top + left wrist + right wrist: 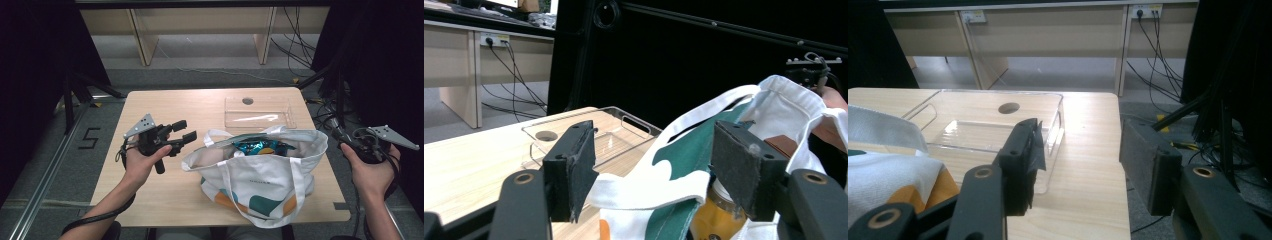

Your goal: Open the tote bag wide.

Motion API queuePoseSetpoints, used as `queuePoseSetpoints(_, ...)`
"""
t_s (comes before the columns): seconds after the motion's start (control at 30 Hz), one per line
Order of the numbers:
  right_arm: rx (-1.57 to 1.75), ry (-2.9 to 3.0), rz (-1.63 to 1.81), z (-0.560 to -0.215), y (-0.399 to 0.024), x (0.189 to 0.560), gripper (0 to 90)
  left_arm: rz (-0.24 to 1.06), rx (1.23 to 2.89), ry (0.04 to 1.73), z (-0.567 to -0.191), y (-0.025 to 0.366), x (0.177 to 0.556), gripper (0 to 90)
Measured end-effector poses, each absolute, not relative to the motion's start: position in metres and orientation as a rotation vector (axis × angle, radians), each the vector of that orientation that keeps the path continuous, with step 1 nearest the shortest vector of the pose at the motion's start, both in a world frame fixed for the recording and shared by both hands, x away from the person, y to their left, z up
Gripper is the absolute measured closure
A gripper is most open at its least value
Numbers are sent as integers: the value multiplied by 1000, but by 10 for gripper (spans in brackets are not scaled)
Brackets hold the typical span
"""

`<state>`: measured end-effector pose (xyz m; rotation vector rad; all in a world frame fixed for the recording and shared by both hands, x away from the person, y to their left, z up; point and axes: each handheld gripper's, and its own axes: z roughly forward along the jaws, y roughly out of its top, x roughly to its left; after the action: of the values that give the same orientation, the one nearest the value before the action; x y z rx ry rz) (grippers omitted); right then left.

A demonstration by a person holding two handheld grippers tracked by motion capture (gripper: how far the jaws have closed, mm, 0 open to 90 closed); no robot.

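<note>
From the high view we see a pale wooden tabletop (165, 190) on a grey floor, black curtains at both sides, a light wooden bench frame and loose cables beyond. On it we count one white tote bag (260, 175) with teal and orange patches, standing open near the front right, one shiny teal packet (260, 146) inside its mouth, and one clear tray (259, 112) just behind the bag. We hold two claws: the left claw (182, 131) hovers just left of the bag, jaws apart and holding nothing; the right claw (336, 131) sits off the tabletop's right edge, near the bag's rim, its jaws too dark to read here.

In the left gripper view, the left claw (659, 170) stands wide open, the bag (684, 165) and its strap lying beyond the gap, no pad pressing on it. One amber jar (716, 220) shows inside the bag, and the tray (609, 135) lies farther back.

In the right gripper view, the right claw (1080, 160) is open and empty, over the tabletop's (1088, 150) right edge, with the tray (993, 125) ahead and the bag (883, 165) at lower left.
</note>
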<state>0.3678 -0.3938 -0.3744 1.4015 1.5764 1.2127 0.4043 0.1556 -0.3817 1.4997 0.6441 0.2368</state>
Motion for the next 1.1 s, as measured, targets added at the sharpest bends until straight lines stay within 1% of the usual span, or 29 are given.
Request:
queuePoseSetpoints(0.2,1395,1572,1215,-374,-394,368,506,231,1503,629,-379,153,400,347)
queuePoseSetpoints(0.3,1389,1549,1215,-374,-393,368,506,225,1516,586,-375,149,393,362)
queuePoseSetpoints(0.37,1384,1573,1204,-373,-393,368,506,209,1526,564,-373,144,389,389)
queuePoseSetpoints(0.4,1392,1568,1209,-373,-392,368,506,199,1538,527,-373,141,387,421)
queuePoseSetpoints(0.43,1392,1568,1209,-373,-392,368,506,199,1538,527,-373,141,387,455)
queuePoseSetpoints(0.47,1372,1554,1217,-374,-392,369,505,188,1556,499,-373,137,385,455)
queuePoseSetpoints(0.5,1371,1558,1217,-373,-392,369,505,166,1588,463,-373,129,381,481)
queuePoseSetpoints(0.53,1371,1558,1217,-373,-392,369,505,166,1588,463,-373,129,381,485)
queuePoseSetpoints(0.57,1390,1579,1214,-372,-392,369,505,144,1630,401,-372,119,377,486)
queuePoseSetpoints(0.67,1384,1583,1215,-373,-393,370,504,121,1674,350,-372,107,372,487)
queuePoseSetpoints(0.77,1390,1590,1216,-375,-393,371,502,94,1755,296,-379,88,370,448)
queuePoseSetpoints(0.93,1392,1587,1217,-375,-393,371,500,99,1835,267,-388,78,369,452)
queuePoseSetpoints(1.0,1398,1581,1213,-375,-393,371,499,105,1854,252,-390,74,368,487)
queuePoseSetpoints(1.03,1416,1577,1222,-375,-392,370,499,129,1875,231,-391,73,369,505)
queuePoseSetpoints(1.07,1389,1593,1209,-376,-394,371,496,139,1882,226,-391,72,369,588)
queuePoseSetpoints(1.1,1389,1593,1209,-376,-394,371,496,154,1899,210,-392,71,369,588)
